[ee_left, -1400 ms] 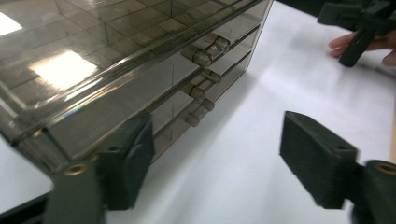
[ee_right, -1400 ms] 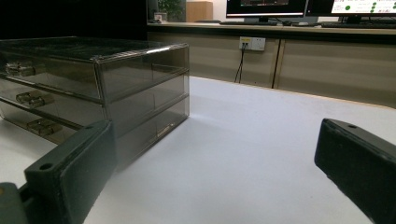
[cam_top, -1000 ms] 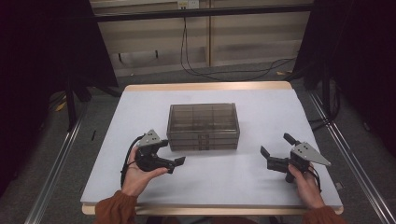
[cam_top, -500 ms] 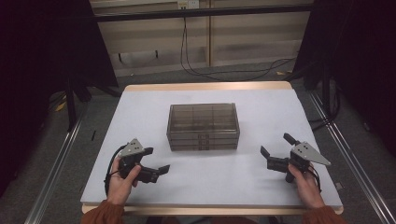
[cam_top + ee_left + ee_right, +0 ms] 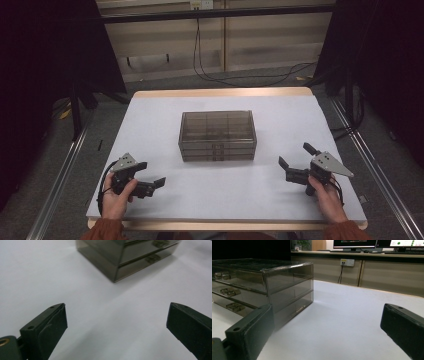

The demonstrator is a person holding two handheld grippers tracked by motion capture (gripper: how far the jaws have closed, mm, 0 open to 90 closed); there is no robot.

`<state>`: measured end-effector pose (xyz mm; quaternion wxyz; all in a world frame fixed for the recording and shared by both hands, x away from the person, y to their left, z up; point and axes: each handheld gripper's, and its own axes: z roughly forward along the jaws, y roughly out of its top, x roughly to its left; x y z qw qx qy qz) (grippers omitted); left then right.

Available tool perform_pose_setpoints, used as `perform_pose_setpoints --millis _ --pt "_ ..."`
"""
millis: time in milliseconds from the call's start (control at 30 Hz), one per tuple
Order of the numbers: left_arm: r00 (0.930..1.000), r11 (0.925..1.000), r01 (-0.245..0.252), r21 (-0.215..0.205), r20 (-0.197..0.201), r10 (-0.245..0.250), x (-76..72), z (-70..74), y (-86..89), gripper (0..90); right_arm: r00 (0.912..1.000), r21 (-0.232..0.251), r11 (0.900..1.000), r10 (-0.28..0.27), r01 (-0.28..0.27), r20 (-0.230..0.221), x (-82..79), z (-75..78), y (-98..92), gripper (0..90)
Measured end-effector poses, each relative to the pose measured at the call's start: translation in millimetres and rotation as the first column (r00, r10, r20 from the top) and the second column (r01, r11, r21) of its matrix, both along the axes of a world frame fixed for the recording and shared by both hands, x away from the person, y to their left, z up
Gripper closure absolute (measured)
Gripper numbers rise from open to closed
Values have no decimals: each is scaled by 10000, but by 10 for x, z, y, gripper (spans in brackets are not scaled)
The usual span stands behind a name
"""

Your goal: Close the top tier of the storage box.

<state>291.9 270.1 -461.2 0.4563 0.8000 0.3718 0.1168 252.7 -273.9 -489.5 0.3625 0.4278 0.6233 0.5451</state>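
Observation:
A smoky translucent drawer box (image 5: pixel 217 135) with three stacked drawers stands mid-table, its handles facing the person. My left gripper (image 5: pixel 151 173) is held open near the front left, well apart from the box, nothing between its jaws. My right gripper (image 5: pixel 295 155) is open at the front right, pointing toward the box's right end. In the left gripper view, the left gripper (image 5: pixel 117 304) is spread wide over bare table with a box corner (image 5: pixel 125 257) beyond. In the right gripper view, the right gripper (image 5: pixel 327 307) is spread wide with the box (image 5: pixel 262 287) just ahead on the left.
The white tabletop (image 5: pixel 150 125) has a wooden rim at the back and front. Metal rails (image 5: pixel 60 175) run along both sides on the floor, and cables (image 5: pixel 240 77) trail behind. A bench with monitors (image 5: pixel 354 243) stands beyond the table.
My left gripper has drawn back from beside the box toward the front left corner of the table, still open. The right gripper has stayed where it was.

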Motion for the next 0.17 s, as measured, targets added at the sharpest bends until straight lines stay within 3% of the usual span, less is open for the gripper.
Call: perform_pose_setpoints --millis 33,67,100,133,167 --pt "9994 9993 -351 150 -64 352 27 -70 51 17 10000 -44 10000 19 -19 2 3 0 -3 0" --pt "9994 9993 -351 150 -64 352 27 -70 51 17 10000 -44 10000 19 -19 2 3 0 -3 0" --pt "9989 9980 -429 465 -155 436 96 -104 83 26 10000 -34 10000 22 -22 -4 1 0 -3 0" --pt "9989 9980 -429 465 -155 436 96 -104 83 22 10000 -34 10000 22 -22 -4 1 0 -3 0" --pt "9970 9962 -751 451 -169 759 128 -117 84 22 10000 -18 10000 -4 4 -5 1 1 -1 0"
